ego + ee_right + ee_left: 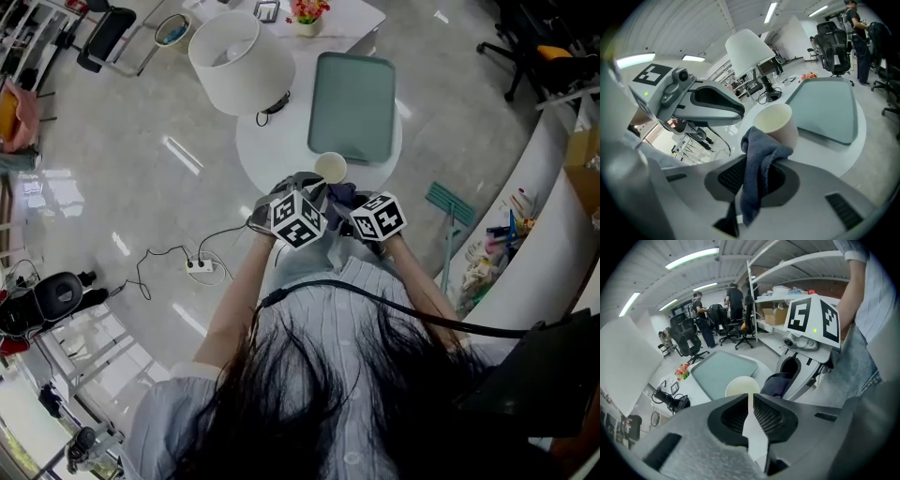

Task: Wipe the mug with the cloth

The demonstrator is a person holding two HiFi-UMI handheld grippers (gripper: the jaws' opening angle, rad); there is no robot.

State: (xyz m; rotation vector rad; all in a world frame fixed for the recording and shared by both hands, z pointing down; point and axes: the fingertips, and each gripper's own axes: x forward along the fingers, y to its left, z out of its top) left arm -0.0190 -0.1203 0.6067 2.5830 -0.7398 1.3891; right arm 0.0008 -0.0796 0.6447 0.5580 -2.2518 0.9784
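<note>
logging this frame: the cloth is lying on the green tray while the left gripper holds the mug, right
No. The cloth is not on the green tray: the right gripper view shows it pinched in the right gripper, draped against the mug. The left gripper does hold the mug.

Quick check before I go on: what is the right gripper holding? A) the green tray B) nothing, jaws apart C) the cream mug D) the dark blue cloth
D: in the right gripper view the right gripper has its jaws shut on the dark blue cloth, right by the cream mug.
</note>
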